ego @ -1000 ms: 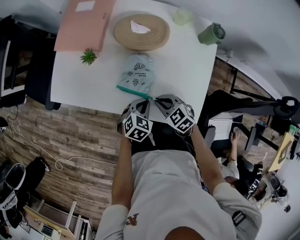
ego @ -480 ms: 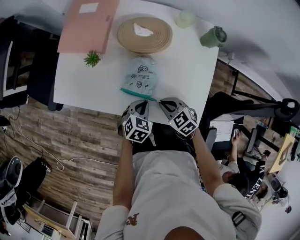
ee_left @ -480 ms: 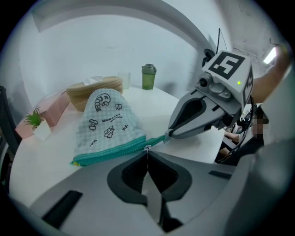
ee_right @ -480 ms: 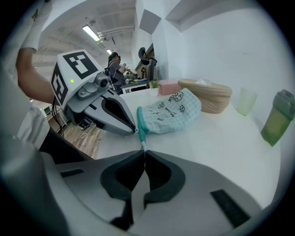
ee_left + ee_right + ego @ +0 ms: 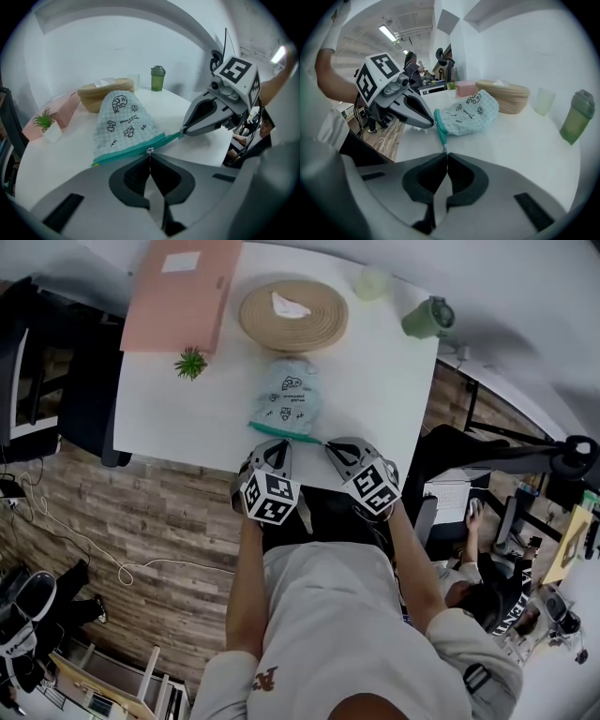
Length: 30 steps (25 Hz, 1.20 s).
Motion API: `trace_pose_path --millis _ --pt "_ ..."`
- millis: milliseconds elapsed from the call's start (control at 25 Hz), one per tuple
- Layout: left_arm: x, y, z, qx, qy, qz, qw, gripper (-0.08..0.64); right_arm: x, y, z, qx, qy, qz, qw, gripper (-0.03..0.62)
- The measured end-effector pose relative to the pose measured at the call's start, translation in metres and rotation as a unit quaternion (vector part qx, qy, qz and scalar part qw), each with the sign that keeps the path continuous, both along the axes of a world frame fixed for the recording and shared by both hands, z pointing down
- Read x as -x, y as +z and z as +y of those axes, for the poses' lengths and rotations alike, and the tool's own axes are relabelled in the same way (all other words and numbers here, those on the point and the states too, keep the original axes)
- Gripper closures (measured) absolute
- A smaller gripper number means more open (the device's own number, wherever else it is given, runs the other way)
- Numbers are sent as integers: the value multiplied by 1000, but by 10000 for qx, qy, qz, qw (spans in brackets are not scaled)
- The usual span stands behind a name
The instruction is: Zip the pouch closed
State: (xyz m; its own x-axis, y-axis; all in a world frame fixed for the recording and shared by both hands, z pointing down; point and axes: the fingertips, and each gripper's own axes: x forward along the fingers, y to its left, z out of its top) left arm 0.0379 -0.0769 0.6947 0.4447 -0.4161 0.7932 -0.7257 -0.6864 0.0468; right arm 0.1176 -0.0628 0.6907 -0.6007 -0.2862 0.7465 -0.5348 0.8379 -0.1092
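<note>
A pale blue checked pouch [image 5: 288,399] with small cartoon prints lies on the white table [image 5: 187,418], its teal zipper [image 5: 285,432] along the near edge. In the left gripper view my left gripper [image 5: 150,153] is shut on the small metal zipper pull [image 5: 150,150], about midway along the zipper. My right gripper [image 5: 446,152] is shut on the teal tail of the zipper [image 5: 440,133] at the pouch's right end. In the head view both grippers, left [image 5: 272,446] and right [image 5: 330,446], meet the pouch's near edge side by side.
Behind the pouch stands a woven basket [image 5: 293,317] with a tissue in it. A pink folder [image 5: 180,292] and a small green plant [image 5: 190,363] are at the back left. A green bottle [image 5: 427,317] and a pale cup [image 5: 372,282] stand at the back right. The table's front edge runs just under the grippers.
My left gripper has slid a little leftward along the zipper, widening the gap to the right gripper. The right gripper has kept still on the zipper's end.
</note>
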Motion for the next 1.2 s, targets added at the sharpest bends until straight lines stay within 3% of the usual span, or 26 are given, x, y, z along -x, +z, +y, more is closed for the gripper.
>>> trace_pose_path --millis 1200 --pt "70 13 -23 48 -95 -269 9996 561 -14 11 -6 128 719 476 9962 586"
